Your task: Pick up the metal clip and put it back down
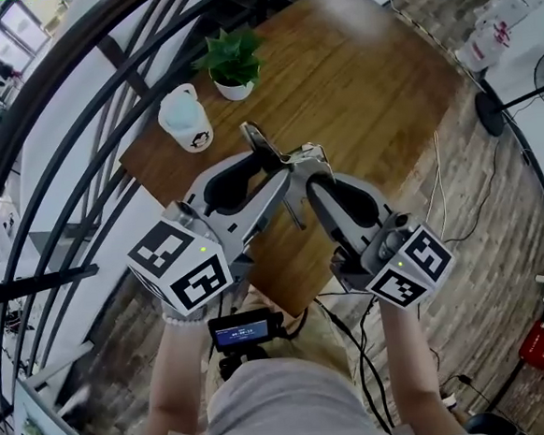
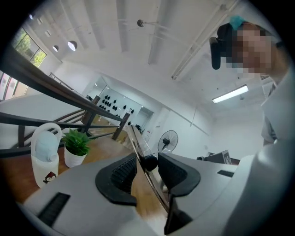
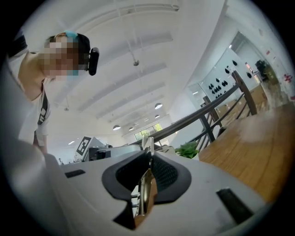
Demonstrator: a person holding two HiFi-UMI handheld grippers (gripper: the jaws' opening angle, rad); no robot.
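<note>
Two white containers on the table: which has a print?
The mug, left of the plant pot: dark cartoon print on its side; pot is plain.

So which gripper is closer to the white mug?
Left. Both hold the metal clip; the left gripper is on the side toward the white mug, the right gripper on the far side.

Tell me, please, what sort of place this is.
Probably an indoor office or workshop loft: a wooden table with a potted plant stands beside a dark railing, with a strip light and a standing fan behind.
</note>
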